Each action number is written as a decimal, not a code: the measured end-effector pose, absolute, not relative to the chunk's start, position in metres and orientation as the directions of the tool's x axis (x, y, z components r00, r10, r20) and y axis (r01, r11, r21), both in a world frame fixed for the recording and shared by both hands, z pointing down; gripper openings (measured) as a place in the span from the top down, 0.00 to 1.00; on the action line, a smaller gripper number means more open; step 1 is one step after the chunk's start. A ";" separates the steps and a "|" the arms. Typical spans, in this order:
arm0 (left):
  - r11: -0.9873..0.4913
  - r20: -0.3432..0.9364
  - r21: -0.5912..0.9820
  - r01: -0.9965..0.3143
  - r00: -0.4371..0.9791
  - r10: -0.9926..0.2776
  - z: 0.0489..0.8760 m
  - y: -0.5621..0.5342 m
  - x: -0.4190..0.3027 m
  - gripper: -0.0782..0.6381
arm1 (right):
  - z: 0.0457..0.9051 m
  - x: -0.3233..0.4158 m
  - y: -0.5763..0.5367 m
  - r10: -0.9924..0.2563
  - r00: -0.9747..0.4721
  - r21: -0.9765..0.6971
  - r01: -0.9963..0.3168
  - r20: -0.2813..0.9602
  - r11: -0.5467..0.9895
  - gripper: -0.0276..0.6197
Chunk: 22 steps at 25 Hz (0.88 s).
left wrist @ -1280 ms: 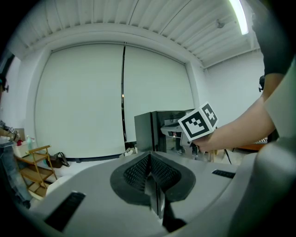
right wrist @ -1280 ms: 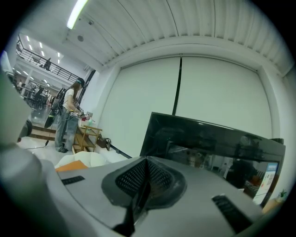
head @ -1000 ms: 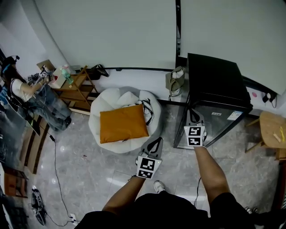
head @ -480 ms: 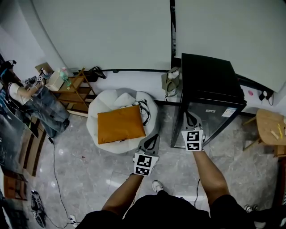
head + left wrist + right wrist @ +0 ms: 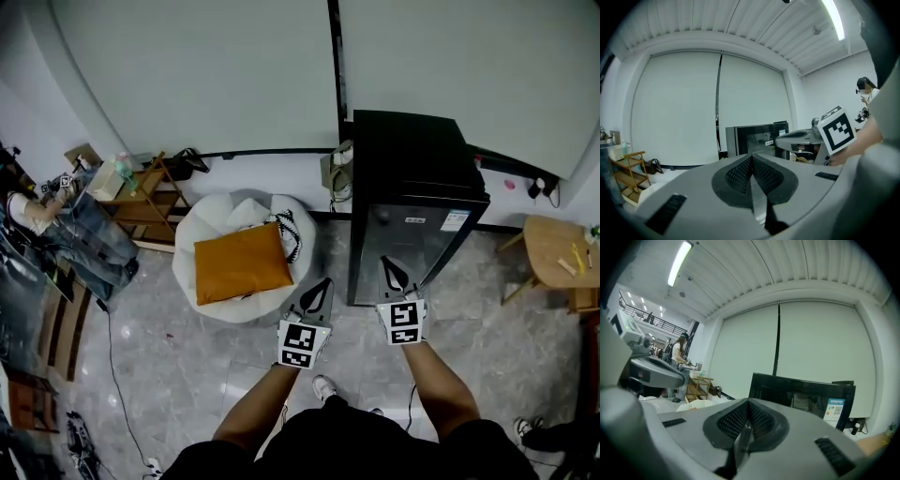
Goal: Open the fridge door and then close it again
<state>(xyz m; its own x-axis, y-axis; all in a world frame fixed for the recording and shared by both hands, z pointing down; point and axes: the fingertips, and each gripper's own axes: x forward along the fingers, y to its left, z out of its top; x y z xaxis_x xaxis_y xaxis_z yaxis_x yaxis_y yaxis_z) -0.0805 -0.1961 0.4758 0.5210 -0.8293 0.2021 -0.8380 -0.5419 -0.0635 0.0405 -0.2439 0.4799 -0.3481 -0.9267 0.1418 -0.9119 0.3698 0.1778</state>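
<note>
A black fridge (image 5: 411, 159) with a glass door (image 5: 417, 246) stands against the back wall, and the door looks closed. My right gripper (image 5: 389, 266) is shut and empty, held just in front of the door's lower edge, apart from it. My left gripper (image 5: 322, 285) is also shut and empty, to the left of the fridge over the floor. In the left gripper view the shut left gripper (image 5: 751, 159) points toward the fridge (image 5: 754, 138). The right gripper view has the shut right gripper (image 5: 748, 404) below the fridge (image 5: 801, 394).
A white beanbag (image 5: 214, 228) with an orange cushion (image 5: 240, 262) lies left of the fridge. A wooden shelf (image 5: 152, 195) stands at the far left beside a person (image 5: 56, 220). A round wooden stool (image 5: 556, 249) is on the right. A cable (image 5: 112, 366) runs over the floor.
Both grippers have drawn back from the fridge toward me. The right gripper, earlier against the door front, now sits clear of it. The view has shifted so the fridge lies more centrally.
</note>
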 end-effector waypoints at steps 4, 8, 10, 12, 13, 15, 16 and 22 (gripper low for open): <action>-0.539 0.183 -0.042 -0.841 0.524 -0.832 0.469 -0.179 -0.066 0.86 | 0.466 0.052 -0.202 -0.925 -0.362 0.147 -0.915 0.120 0.377 0.93; -0.538 0.184 -0.024 -0.843 0.525 -0.831 0.469 -0.158 -0.053 0.86 | 0.459 0.065 -0.163 -0.925 -0.363 0.128 -0.918 0.109 0.376 0.93; -0.538 0.184 -0.016 -0.843 0.527 -0.830 0.471 -0.150 -0.047 0.86 | 0.456 0.071 -0.147 -0.927 -0.362 0.121 -0.920 0.100 0.373 0.93; -0.537 0.182 -0.009 -0.844 0.526 -0.831 0.470 -0.142 -0.041 0.86 | 0.452 0.078 -0.133 -0.929 -0.357 0.114 -0.924 0.094 0.366 0.93; -0.534 0.178 -0.007 -0.845 0.525 -0.832 0.469 -0.137 -0.039 0.86 | 0.450 0.082 -0.126 -0.931 -0.354 0.112 -0.925 0.092 0.363 0.93; -0.527 0.168 0.004 -0.850 0.520 -0.837 0.465 -0.126 -0.038 0.86 | 0.447 0.088 -0.112 -0.933 -0.349 0.110 -0.927 0.090 0.358 0.93; -0.525 0.164 0.010 -0.851 0.519 -0.839 0.463 -0.120 -0.038 0.86 | 0.446 0.091 -0.106 -0.933 -0.348 0.112 -0.928 0.092 0.357 0.93; -0.512 0.155 0.008 -0.859 0.507 -0.848 0.459 -0.095 -0.031 0.86 | 0.445 0.105 -0.081 -0.937 -0.339 0.114 -0.931 0.086 0.348 0.93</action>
